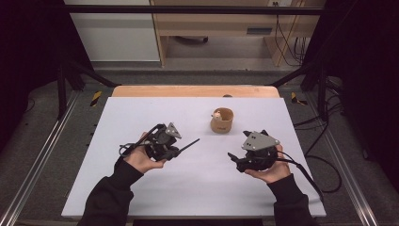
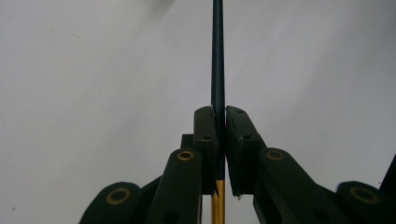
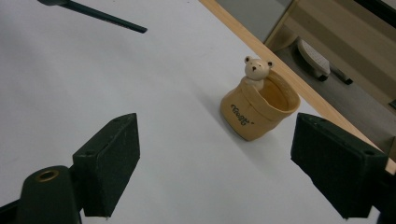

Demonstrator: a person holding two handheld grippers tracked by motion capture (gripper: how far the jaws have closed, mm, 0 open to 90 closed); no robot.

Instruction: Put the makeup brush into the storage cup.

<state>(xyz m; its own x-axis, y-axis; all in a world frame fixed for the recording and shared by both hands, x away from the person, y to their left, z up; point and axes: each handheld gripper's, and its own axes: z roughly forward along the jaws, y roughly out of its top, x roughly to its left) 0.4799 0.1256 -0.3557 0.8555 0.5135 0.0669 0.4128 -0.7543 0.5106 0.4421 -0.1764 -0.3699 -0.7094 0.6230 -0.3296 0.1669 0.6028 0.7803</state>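
Note:
My left gripper (image 1: 177,151) (image 2: 221,112) is shut on a thin dark pen (image 1: 190,143) (image 2: 218,56), which sticks out past the jaws over the white table sheet (image 1: 141,113); its lower end is gold. My right gripper (image 1: 235,159) (image 3: 219,123) stands open with nothing between its pads, held above the sheet on the right. Ahead of it is a tan cup (image 1: 222,121) (image 3: 259,109) with a small bear figure (image 3: 254,69) on its rim, standing upright near the far edge. The pen tip (image 3: 100,16) points toward the cup's side of the sheet.
The sheet lies on a wooden tabletop whose far edge (image 1: 195,91) runs behind the cup. Metal rails (image 1: 42,155) flank the table, and cables (image 1: 324,165) lie on the floor at the right. Wooden furniture (image 1: 221,28) stands beyond.

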